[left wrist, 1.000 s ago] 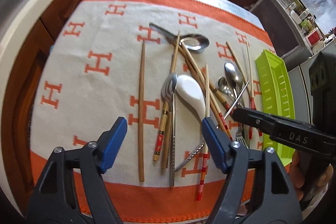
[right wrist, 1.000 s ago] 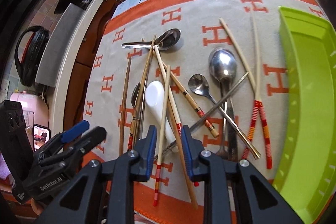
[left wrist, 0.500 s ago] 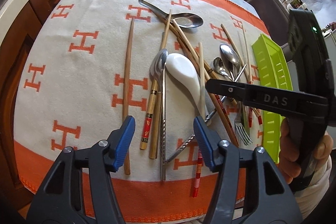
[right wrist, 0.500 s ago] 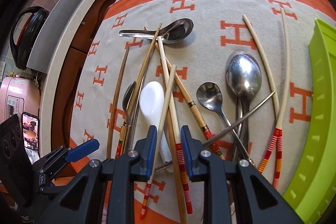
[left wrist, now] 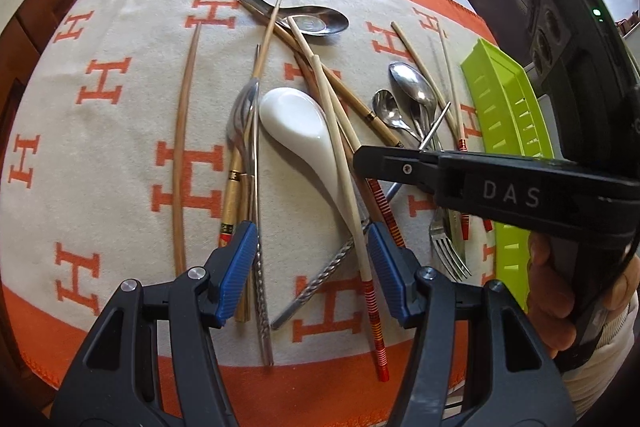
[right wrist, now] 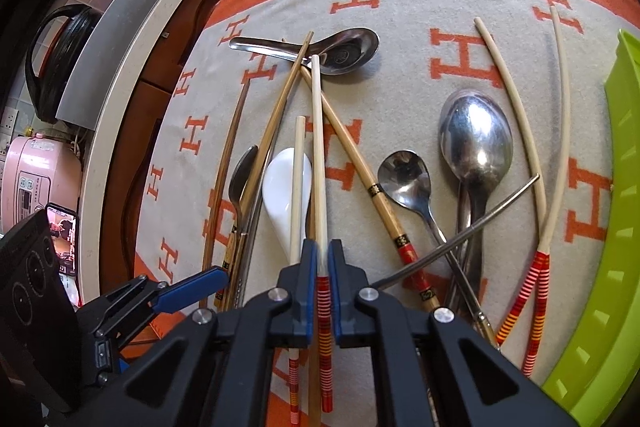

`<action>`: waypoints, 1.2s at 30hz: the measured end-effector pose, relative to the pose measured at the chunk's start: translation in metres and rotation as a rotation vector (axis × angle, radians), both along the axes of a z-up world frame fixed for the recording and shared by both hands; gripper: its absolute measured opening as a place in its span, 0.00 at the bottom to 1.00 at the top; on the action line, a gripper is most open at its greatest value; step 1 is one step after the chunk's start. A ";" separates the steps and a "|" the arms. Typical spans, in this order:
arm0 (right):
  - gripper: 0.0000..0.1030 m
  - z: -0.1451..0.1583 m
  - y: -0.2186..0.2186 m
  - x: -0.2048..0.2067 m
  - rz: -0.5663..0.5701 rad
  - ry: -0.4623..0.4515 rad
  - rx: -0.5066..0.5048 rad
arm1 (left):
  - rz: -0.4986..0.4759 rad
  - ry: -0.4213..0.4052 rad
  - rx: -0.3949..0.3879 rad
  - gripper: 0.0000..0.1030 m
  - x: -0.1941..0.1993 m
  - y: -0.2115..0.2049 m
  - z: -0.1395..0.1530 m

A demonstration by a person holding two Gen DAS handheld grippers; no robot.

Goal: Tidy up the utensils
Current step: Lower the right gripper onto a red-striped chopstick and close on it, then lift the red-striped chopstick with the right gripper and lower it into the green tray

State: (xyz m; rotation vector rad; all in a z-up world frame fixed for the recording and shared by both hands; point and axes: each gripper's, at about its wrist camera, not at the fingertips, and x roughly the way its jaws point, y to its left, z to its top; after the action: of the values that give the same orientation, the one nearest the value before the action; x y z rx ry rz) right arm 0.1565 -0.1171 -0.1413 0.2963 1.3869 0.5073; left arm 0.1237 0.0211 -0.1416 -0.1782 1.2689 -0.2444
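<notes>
One pale, red-striped chopstick (right wrist: 319, 163) sits clamped in the right gripper (right wrist: 319, 269); left gripper (left wrist: 312, 263) jaws apart.

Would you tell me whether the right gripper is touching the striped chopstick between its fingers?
Touching. The right wrist view shows the right gripper with both blue pads pressed against the striped chopstick, no gap either side.
</notes>
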 end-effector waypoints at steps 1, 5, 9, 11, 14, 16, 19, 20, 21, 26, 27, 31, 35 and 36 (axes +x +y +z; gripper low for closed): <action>0.05 0.000 0.000 0.000 0.004 -0.003 -0.001 | 0.001 0.003 -0.003 0.54 0.001 -0.001 -0.002; 0.05 0.004 -0.001 -0.003 0.014 -0.020 -0.012 | -0.004 -0.010 -0.010 0.46 0.004 -0.006 -0.005; 0.05 0.007 -0.002 -0.004 0.020 -0.032 -0.013 | -0.012 0.014 -0.012 0.36 0.008 -0.011 -0.013; 0.05 0.008 -0.003 -0.005 0.019 -0.037 -0.014 | -0.017 -0.001 0.006 0.32 0.009 -0.015 -0.013; 0.05 0.008 -0.004 -0.005 0.018 -0.039 -0.012 | -0.018 0.000 0.001 0.25 0.010 -0.017 -0.013; 0.05 0.008 -0.005 -0.006 0.016 -0.039 -0.007 | -0.016 0.003 -0.005 0.23 0.011 -0.017 -0.014; 0.05 0.008 -0.007 -0.006 0.011 -0.037 -0.002 | -0.008 0.011 -0.019 0.21 0.011 -0.013 -0.014; 0.05 0.008 -0.007 -0.006 0.008 -0.036 -0.001 | -0.006 0.013 -0.030 0.19 0.011 -0.011 -0.014; 0.05 0.008 -0.007 -0.006 0.006 -0.036 0.001 | -0.003 0.014 -0.040 0.18 0.011 -0.009 -0.014; 0.05 0.011 -0.013 -0.007 -0.009 -0.040 0.018 | 0.009 0.028 -0.093 0.08 0.012 0.000 -0.016; 0.05 0.011 -0.014 -0.008 -0.012 -0.042 0.020 | 0.010 0.030 -0.097 0.07 0.012 0.001 -0.016; 0.05 0.014 -0.021 -0.009 -0.026 -0.045 0.037 | 0.013 0.024 -0.079 0.04 0.010 0.001 -0.013; 0.05 0.020 -0.032 -0.014 -0.054 -0.053 0.066 | 0.023 0.017 -0.069 0.04 0.003 0.003 -0.003; 0.05 0.021 -0.036 -0.016 -0.063 -0.054 0.074 | 0.022 0.012 -0.061 0.04 0.002 0.002 0.002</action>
State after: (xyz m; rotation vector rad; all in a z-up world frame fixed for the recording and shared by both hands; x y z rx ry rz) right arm 0.1404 -0.1527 -0.1199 0.3827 1.3043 0.5114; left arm 0.1256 0.0233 -0.1401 -0.2461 1.2717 -0.2630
